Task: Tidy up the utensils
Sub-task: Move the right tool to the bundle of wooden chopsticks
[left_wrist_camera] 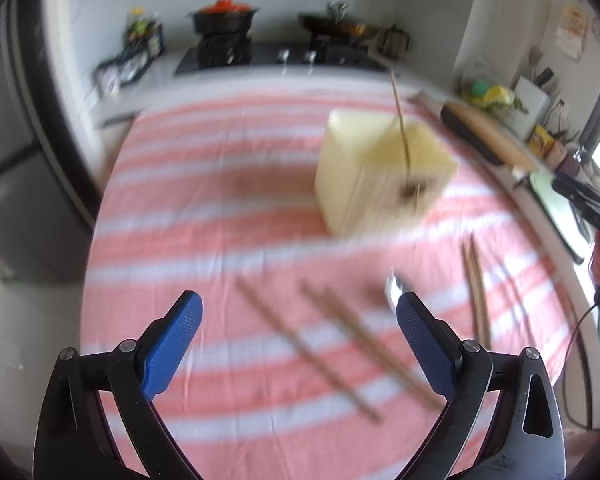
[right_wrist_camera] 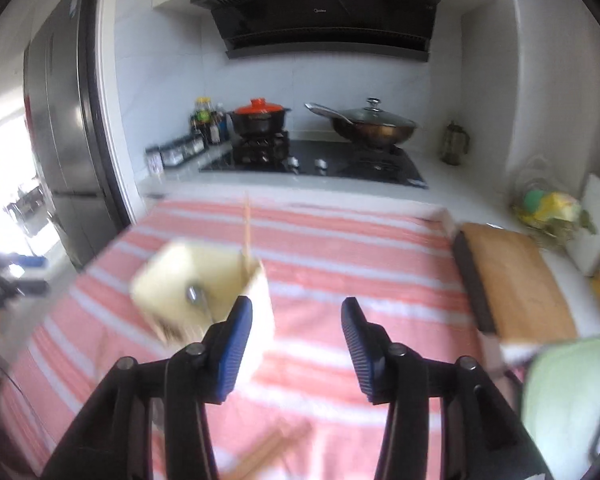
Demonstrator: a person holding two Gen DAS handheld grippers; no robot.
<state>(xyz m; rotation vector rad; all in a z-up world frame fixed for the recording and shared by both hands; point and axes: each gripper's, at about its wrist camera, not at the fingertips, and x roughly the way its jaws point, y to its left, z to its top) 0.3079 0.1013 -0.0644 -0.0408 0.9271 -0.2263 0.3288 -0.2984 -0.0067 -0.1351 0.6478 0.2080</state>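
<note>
A cream square utensil holder (left_wrist_camera: 380,168) stands on the pink striped cloth (left_wrist_camera: 204,208) with one chopstick (left_wrist_camera: 399,116) upright in it. Several wooden chopsticks (left_wrist_camera: 340,336) lie on the cloth in front of my left gripper (left_wrist_camera: 298,316), which is open and empty above them. A metal spoon (left_wrist_camera: 392,286) lies by its right finger. In the right wrist view the holder (right_wrist_camera: 196,284) sits left of my right gripper (right_wrist_camera: 296,320), which is open and empty. A spoon (right_wrist_camera: 196,298) shows inside the holder. More chopsticks (right_wrist_camera: 272,448) lie below that gripper.
A wooden cutting board (right_wrist_camera: 516,280) lies at the cloth's right edge, with a pale green object (right_wrist_camera: 568,400) nearer. A stove with a red-lidded pot (right_wrist_camera: 260,116) and a wok (right_wrist_camera: 372,124) stands at the back. A fridge (right_wrist_camera: 64,152) is on the left.
</note>
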